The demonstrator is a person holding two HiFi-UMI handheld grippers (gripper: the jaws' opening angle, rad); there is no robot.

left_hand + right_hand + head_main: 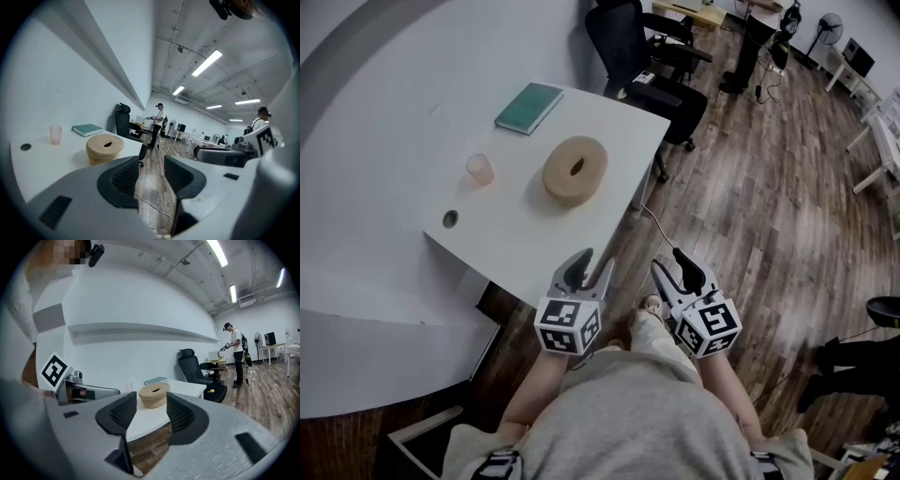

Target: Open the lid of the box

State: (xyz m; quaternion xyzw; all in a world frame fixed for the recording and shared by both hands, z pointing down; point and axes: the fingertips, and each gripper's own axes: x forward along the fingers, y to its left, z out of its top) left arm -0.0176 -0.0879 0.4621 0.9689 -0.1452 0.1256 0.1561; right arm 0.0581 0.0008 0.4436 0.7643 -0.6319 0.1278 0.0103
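Observation:
A round tan box (575, 170) with a lid that has a dark hole in its middle stands on the white table (534, 234); it also shows in the left gripper view as the box (104, 147) and in the right gripper view as the box (154, 395). My left gripper (592, 264) hovers off the table's near edge, jaws apart with nothing between them. Beside it, over the wooden floor, my right gripper (666, 261) is open and empty too. Both are well short of the box.
A pink cup (479, 169), a green book (530, 107) and a small dark disc (450, 218) lie on the table. A black office chair (642, 61) stands past the table's far corner. A cable (654, 220) runs on the floor. People stand far off.

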